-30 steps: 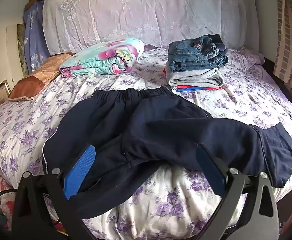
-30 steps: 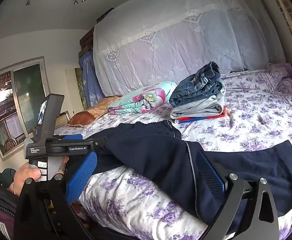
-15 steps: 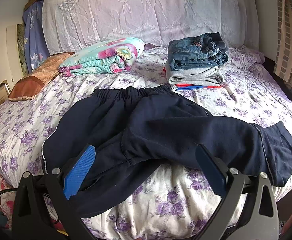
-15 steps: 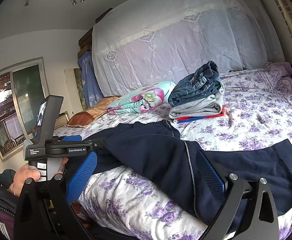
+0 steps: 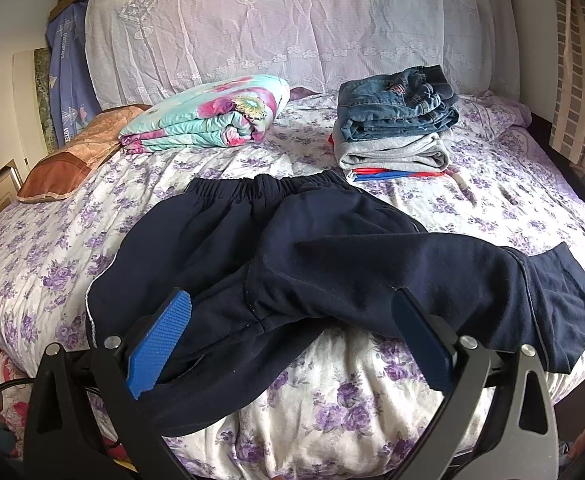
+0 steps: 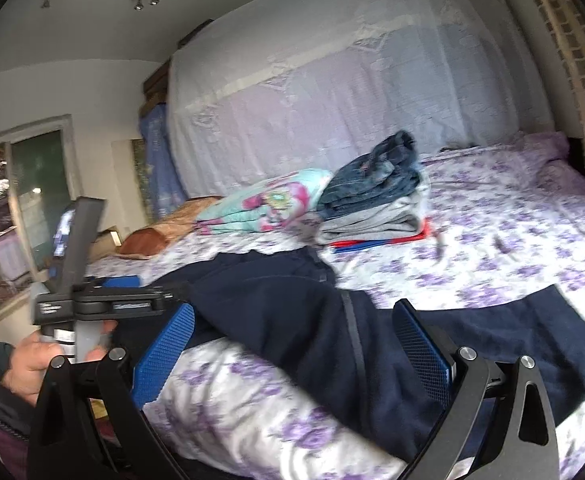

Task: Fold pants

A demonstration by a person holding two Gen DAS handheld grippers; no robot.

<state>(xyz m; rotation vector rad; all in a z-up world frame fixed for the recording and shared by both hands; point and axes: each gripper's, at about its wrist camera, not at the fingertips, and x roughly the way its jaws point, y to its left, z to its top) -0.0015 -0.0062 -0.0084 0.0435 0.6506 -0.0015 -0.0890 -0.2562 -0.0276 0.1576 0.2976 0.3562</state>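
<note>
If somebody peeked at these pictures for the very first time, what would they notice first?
Probably the big dark pants, spread crumpled across the near part of the flowery bed with one leg stretching right. Behind them, a stack of folded clothes with jeans on top sits beside a bright flowered quilt. The blue pads of the left hand-held gripper gape open up front.

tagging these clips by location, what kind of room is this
Most likely a home bedroom: the navy pants lie spread on a bed with a purple floral sheet, with a folded floral quilt and a stack of folded clothes near the lace-draped headboard.
</note>
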